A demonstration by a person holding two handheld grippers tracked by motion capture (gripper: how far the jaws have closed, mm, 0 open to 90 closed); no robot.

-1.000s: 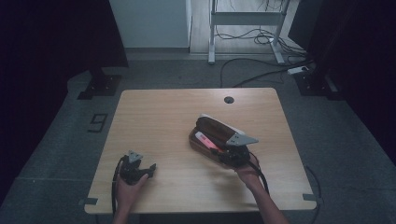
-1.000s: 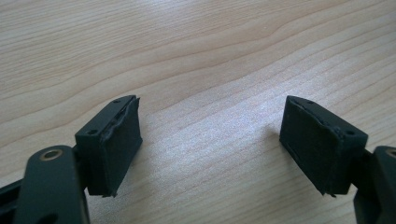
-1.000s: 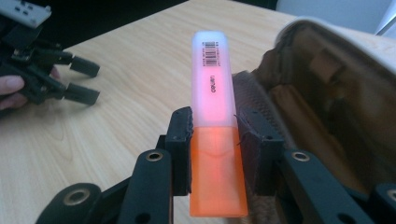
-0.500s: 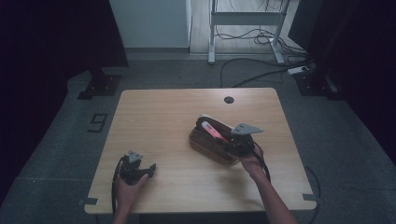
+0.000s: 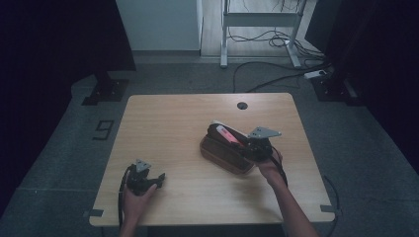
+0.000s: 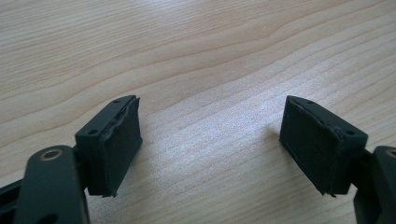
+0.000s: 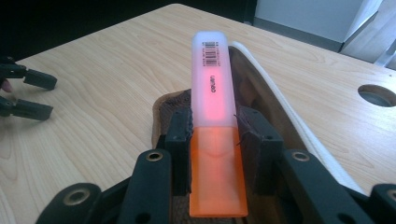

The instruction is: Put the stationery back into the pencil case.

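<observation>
As gripped, highlighter (image 7: 214,116) lengthwise between jaws

Brown pencil case (image 5: 225,154) with raised flap blocks table (image 5: 173,118) right-centre, near right edge; cable hole (image 5: 242,105) by far edge; far-left corner, left half, near edge between hands open for passage.

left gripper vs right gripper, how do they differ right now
The left gripper has its jaws spread wide with only bare table between them; the right gripper is shut on an orange highlighter. The left gripper sits low at the table's near left corner; the right gripper is over a brown pencil case right of centre. Both have black two-jaw ends and each is held in a hand.
</observation>
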